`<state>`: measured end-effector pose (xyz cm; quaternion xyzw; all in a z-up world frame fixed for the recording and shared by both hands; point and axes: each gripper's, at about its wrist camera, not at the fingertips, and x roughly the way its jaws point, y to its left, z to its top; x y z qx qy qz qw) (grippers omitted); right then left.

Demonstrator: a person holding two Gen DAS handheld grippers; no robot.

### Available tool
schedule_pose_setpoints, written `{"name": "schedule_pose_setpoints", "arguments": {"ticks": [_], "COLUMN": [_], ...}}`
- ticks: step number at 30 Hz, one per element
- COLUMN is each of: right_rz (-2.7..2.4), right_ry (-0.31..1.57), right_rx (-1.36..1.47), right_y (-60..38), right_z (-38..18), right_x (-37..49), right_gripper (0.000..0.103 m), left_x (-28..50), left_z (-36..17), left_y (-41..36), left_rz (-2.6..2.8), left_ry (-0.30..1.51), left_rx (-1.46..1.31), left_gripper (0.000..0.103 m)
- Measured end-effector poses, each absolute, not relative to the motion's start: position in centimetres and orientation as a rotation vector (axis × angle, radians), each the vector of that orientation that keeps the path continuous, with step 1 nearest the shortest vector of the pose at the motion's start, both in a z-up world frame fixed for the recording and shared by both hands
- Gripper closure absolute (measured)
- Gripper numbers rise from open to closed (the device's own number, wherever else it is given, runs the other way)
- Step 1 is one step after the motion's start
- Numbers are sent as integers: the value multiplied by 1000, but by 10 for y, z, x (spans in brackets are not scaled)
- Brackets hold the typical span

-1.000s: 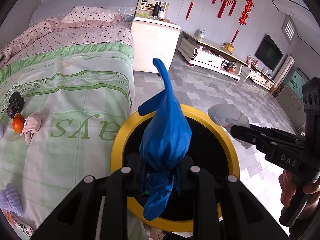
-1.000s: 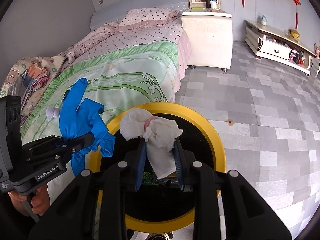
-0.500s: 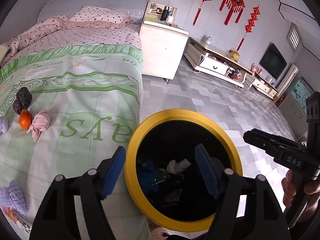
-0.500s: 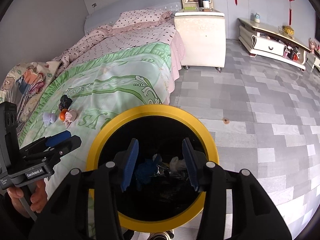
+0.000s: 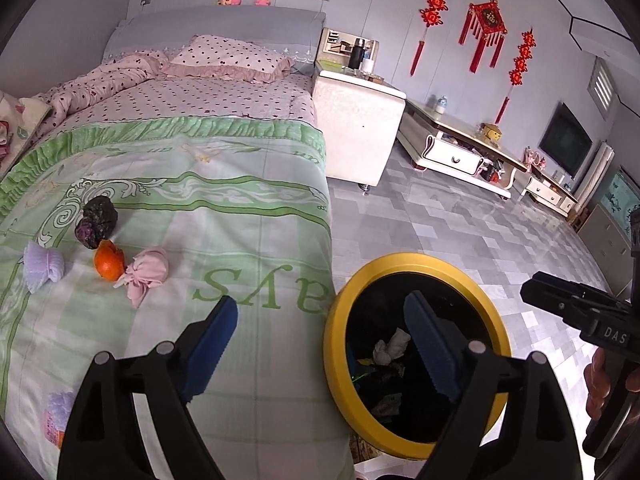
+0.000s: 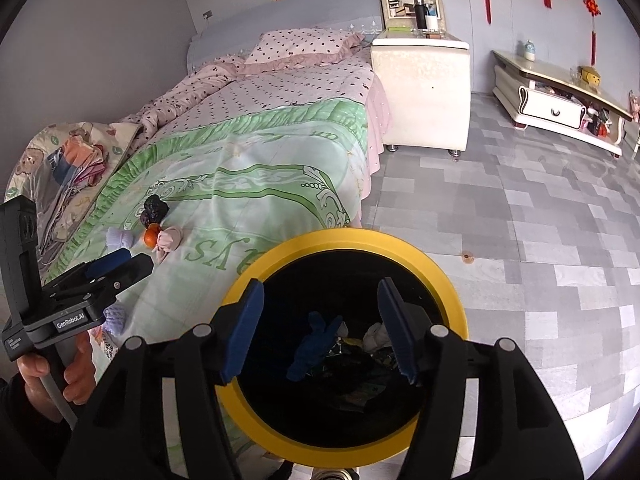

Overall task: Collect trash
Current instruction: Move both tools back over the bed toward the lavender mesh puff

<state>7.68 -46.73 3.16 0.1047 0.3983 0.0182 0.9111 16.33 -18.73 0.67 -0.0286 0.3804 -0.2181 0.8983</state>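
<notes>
A black bin with a yellow rim [image 5: 424,261] [image 6: 360,238] stands on the floor by the bed. Inside lie a blue glove [image 6: 314,344] and a crumpled white tissue [image 5: 392,346] [image 6: 374,334]. My left gripper [image 5: 320,344] is open and empty, over the bed's edge and the bin's left rim. My right gripper [image 6: 320,328] is open and empty above the bin's mouth. On the green bedspread lie an orange peel [image 5: 108,262], a pink wad [image 5: 146,274], a dark wad [image 5: 96,220] and a lilac foam net [image 5: 42,266].
The bed [image 5: 200,184] fills the left. A white nightstand [image 5: 360,128] stands at its far corner. A low TV cabinet [image 5: 464,148] runs along the right wall. Grey tiled floor [image 6: 520,220] lies to the right of the bin. Another foam net [image 5: 58,404] lies near the bed's front.
One second ago my left gripper held the blue glove and my right held the white tissue over the bin. Both opened and the items dropped in. My left gripper has moved left toward the bed.
</notes>
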Motion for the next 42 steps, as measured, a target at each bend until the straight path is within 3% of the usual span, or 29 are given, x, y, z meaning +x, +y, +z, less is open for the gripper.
{"name": "schedule_pose_setpoints", "arguments": {"ticks": [20,42], "right_rz": [224,366], "right_ry": [823,982], "right_rx": [157,114], "right_y": [-339,-204], "right_z": [36,-64], "right_x": [147,279], "right_gripper": [41,41], "left_x": [211,298], "left_z": [3,-71], "left_y": [-35,102], "left_rz": [-181,106], "left_ry": [759,855], "left_rx": [-111,-149], "left_gripper": [18,18]}}
